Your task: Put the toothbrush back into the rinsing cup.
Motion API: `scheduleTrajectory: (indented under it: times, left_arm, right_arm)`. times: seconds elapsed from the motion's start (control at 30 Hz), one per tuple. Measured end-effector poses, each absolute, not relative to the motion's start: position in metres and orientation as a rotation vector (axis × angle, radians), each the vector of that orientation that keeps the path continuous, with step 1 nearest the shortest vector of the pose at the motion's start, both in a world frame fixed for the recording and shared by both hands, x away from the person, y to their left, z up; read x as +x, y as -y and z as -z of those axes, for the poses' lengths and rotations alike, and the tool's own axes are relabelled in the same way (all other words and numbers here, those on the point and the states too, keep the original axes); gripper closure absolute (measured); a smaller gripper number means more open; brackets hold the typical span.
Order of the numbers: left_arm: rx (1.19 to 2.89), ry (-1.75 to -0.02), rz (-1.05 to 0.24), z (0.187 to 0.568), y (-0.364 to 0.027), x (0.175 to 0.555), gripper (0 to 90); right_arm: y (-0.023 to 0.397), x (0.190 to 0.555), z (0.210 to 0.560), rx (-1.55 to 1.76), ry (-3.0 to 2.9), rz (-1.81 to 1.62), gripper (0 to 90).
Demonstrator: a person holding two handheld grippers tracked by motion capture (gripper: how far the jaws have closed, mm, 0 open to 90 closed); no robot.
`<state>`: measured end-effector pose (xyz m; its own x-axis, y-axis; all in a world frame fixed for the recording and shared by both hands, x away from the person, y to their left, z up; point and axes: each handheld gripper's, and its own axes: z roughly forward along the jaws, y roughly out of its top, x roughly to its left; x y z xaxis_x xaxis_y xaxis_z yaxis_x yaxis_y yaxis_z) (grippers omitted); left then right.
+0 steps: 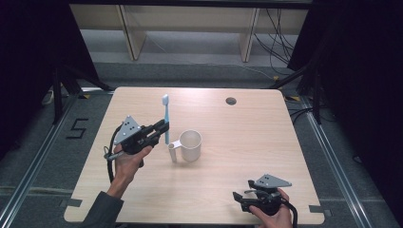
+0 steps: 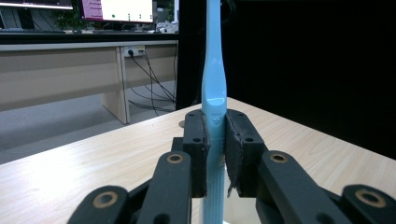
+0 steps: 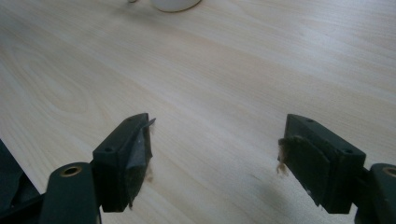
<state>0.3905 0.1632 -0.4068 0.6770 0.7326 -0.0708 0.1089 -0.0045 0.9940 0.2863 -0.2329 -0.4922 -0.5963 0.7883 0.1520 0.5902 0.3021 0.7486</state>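
Toothbrush [image 1: 166, 118] is pinched upright in the left gripper [image 1: 164, 129], bristle end up, just left of the white mug [image 1: 191, 145] near the middle of the table [image 1: 247, 142]. In the left gripper view the pads are clamped on the pale blue handle [image 2: 214, 140], w/ the neck running straight up out of the top edge.

Looks like the job is dropping it into the mug. To do that well: lift enough that the butt end clears the rim, bring it over the opening, keep it vertical, lower until the end bottoms out, only then let go. The mug is light and its handle [image 1: 172, 151] points toward the person, so a knock on the rim could slide or tip it.

Right gripper [image 1: 243, 199] rests at the near edge, jaws spread wide w/ nothing between them; pads [image 3: 140, 161] look frayed. It could steady the mug if needed.

Hard to tell: the brush head is cut off in the left gripper view, the butt end of the handle sits behind the jaws, and I can't make out whether it touches the table. The mug's inside is partly hidden; in the right gripper view just its base [image 3: 170, 4] peeks in at the top.
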Motion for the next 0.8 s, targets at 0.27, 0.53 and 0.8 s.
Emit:
scheduleTrajectory:
  times: [0.27, 0.53, 0.8]
  left_arm:
    - [1.5, -0.693, -0.586, 0.413, -0.16, 0.389, 78.5]
    - [1.494, -0.681, -0.584, 0.418, -0.156, 0.389, 78.5]
    - [1.506, -0.699, -0.605, 0.422, -0.155, 0.388, 78.5]
  right_arm:
    - [0.233, 0.287, 0.492, 1.247, -2.326, -1.175, 24.9]
    - [0.233, 0.286, 0.492, 1.246, -2.326, -1.165, 24.9]
    - [0.233, 0.287, 0.493, 1.254, -2.325, -1.181, 25.0]
